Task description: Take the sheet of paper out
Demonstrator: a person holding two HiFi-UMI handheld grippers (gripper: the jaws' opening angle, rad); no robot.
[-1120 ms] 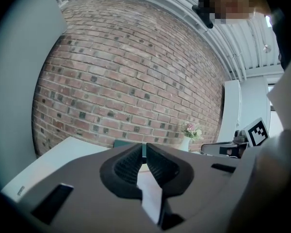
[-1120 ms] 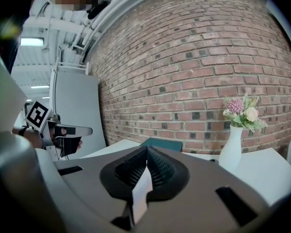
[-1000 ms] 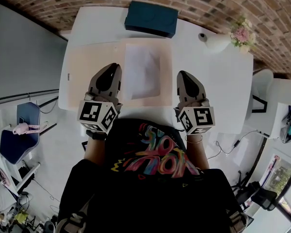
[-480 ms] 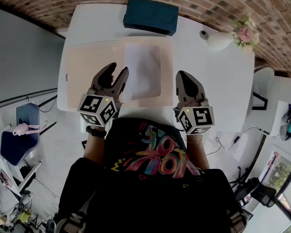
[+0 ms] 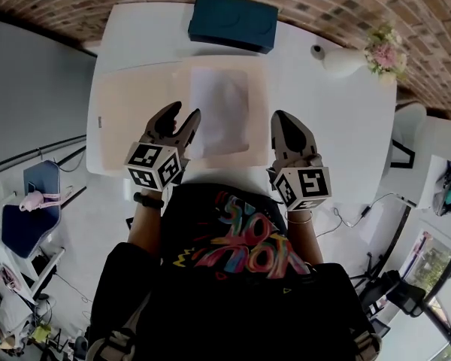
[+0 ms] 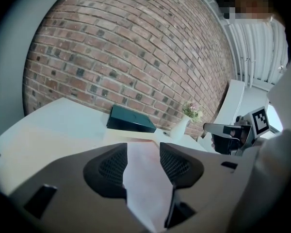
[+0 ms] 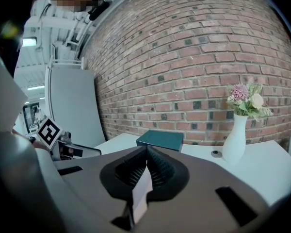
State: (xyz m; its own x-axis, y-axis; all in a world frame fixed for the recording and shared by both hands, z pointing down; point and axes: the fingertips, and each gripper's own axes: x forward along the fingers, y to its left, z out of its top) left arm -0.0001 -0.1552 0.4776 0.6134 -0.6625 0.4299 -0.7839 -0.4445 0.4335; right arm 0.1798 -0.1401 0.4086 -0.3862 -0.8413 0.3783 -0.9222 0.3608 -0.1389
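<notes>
Left tongs: your left gripper [image 5: 184, 111] has its jaws spread, and they have just been opening. They pinch nothing; the paper only shows through the gap.
Right tongs: your right gripper [image 5: 280, 117] has its jaws pressed together with nothing between them. It is just beside the folder's near right corner.
Paper: the white rectangular sheet of paper [image 5: 219, 111] lies flat on the right half of the pale beige open folder [image 5: 135, 104], between your two grippers.
Table: the folder lies spread on the white table [image 5: 338, 119].
Far side: a dark teal flat box [image 5: 233, 22] lies beyond the folder. A white vase of pink flowers [image 5: 342, 62] stands to the right.
</notes>
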